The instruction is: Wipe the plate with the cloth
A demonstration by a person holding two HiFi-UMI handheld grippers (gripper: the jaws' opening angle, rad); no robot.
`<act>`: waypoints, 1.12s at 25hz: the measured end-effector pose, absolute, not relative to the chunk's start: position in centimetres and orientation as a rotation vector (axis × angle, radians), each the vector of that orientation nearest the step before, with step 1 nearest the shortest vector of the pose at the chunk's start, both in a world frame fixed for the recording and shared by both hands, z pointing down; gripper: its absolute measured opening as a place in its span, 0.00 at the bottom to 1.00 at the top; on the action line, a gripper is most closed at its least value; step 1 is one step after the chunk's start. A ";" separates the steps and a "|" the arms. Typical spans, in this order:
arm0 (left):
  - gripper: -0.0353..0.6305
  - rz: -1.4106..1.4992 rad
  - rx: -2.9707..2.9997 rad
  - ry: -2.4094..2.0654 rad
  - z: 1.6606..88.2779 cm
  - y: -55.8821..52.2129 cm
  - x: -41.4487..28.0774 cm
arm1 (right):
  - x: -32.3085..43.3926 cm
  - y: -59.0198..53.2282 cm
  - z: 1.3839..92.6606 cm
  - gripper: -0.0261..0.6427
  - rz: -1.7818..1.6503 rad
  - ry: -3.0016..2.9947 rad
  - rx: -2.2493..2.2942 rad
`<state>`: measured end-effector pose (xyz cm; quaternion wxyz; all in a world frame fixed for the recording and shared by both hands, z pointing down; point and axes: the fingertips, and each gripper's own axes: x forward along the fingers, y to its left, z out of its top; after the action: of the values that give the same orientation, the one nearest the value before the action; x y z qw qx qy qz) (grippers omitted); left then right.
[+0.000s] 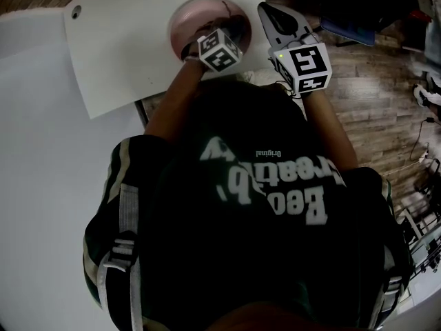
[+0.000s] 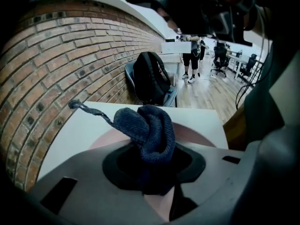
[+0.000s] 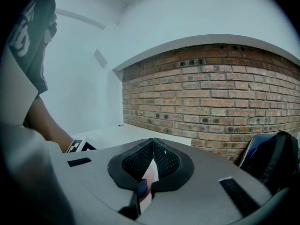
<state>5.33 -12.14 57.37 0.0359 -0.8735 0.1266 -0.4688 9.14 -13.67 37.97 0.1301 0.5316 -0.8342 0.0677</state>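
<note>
L tongs (image 2: 153,168) closest in: clamped on cloth (image 2: 152,132), dark blue knit. Bunched into a fat fold sticking out past the pads, w/ one thin tail (image 2: 82,107) trailing off sideways. Held over plate (image 2: 199,136), pink, lying flat on white worktop (image 2: 89,123). Contact btwn knit & plate not confirmable from here.

R tongs (image 3: 152,149): pressed together at the tips, nothing clearly caught. Sliver of pink in the slot behind the tips, no telling what. In head view, parked just beside the plate's right rim, near the worktop edge, apparently not touching.

Handling, as a judgement:
- Cloth: soft, light, floppy. Wad good for rubbing; tail prone to dragging & snagging. Grip sits deep in the bunch, so fine as is.
- Plate: stiff & smooth by the look, prob slippery & breakable. Likely to skate on the bare worktop under wiping pressure, esp. so close to the edge.
- Best hold: the rim, w/ R tongs. Otherwise light strokes toward the middle.

Surroundings:
- Worktop plain white, small dark spot (image 1: 76,10) near one corner.
- Brick wall (image 2: 70,55) behind.
- Black backpack (image 2: 150,78) on a chair.
- Wood floor (image 1: 372,116).
- People (image 2: 191,57) standing far off in an open office.
</note>
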 end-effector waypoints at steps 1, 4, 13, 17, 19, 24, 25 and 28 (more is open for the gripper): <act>0.24 -1.436 -2.683 0.399 57.3 -12.7 5.3 | 9.0 -13.7 38.0 0.03 0.199 -2.422 1.542; 0.24 -1.430 -2.677 0.427 57.3 -14.1 5.0 | 8.6 -13.7 38.2 0.03 0.205 -2.418 1.538; 0.24 -1.454 -2.668 0.450 58.1 -16.7 3.7 | 7.9 -13.9 38.8 0.03 0.226 -2.395 1.543; 0.24 -1.455 -2.673 0.476 57.7 -17.7 3.3 | 7.6 -14.0 38.7 0.03 0.224 -2.390 1.546; 0.24 -1.466 -2.669 0.511 57.8 -18.5 2.8 | 7.4 -14.1 38.7 0.03 0.222 -2.388 1.543; 0.24 -1.525 -2.644 0.633 58.0 -20.3 0.2 | 7.1 -13.8 38.8 0.03 0.223 -2.388 1.532; 0.24 -1.538 -2.642 0.660 58.0 -20.7 -0.5 | 7.0 -13.8 38.9 0.03 0.222 -2.387 1.530; 0.24 -1.569 -2.636 0.720 57.8 -21.4 -1.9 | 7.1 -14.0 38.9 0.03 0.227 -2.388 1.523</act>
<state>-1.91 -21.42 57.78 -0.0048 -0.8365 0.2284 -0.4980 7.12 -14.03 38.94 0.1494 0.5299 -0.8311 0.0789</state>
